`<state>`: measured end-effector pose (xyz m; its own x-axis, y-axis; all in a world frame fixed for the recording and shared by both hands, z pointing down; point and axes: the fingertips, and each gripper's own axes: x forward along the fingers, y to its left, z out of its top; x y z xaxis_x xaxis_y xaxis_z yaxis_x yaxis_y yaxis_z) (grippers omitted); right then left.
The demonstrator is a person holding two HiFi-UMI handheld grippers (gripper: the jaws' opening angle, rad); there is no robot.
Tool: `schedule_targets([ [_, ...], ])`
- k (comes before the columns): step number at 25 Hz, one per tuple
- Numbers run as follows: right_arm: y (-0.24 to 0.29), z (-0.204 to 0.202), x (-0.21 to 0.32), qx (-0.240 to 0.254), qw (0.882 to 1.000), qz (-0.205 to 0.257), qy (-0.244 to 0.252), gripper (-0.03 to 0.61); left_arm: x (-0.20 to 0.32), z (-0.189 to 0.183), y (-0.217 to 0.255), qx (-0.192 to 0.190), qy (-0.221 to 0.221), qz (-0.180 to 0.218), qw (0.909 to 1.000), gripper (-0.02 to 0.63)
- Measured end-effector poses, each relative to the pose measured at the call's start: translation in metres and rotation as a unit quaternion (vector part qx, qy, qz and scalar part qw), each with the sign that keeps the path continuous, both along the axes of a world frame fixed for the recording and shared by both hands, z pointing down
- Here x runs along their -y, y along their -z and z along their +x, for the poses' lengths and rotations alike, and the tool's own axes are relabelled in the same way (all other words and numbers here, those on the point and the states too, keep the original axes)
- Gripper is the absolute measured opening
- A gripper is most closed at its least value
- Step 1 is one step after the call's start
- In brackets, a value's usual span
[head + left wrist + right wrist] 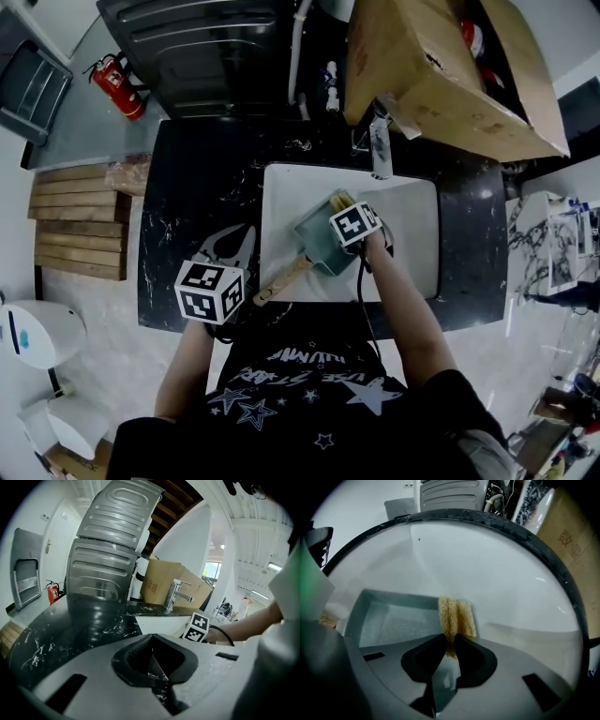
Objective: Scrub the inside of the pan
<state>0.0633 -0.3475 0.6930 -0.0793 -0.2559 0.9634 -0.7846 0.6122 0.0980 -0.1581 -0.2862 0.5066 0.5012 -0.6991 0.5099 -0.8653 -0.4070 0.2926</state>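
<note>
Yellow scourer (pixel 457 617) pinched between right gripper (pixel 451 640) fingers (pixel 423 657) lies against the pan (pixel 389 620) wall.

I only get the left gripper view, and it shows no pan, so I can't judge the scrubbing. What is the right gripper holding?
Observer: The right gripper is shut on a yellow scouring pad.
Operator: Where is the pad relative to the pan?
Observer: It reaches the far rim of the rectangular pan, which lies in the white sink.
Operator: Is my left gripper on the pan's handle?
Observer: No. The wooden handle points toward the left gripper, but that gripper is beside it over the black counter, with its fingers together on nothing.
</note>
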Motion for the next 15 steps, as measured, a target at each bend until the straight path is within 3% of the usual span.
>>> schedule_targets([
  [15,-0.0031,-0.0062,-0.0027,-0.021,0.997,-0.046,0.059,0.067,0.0012,0.0117,0.0032,0.007,0.009,0.007,0.9999,0.008],
])
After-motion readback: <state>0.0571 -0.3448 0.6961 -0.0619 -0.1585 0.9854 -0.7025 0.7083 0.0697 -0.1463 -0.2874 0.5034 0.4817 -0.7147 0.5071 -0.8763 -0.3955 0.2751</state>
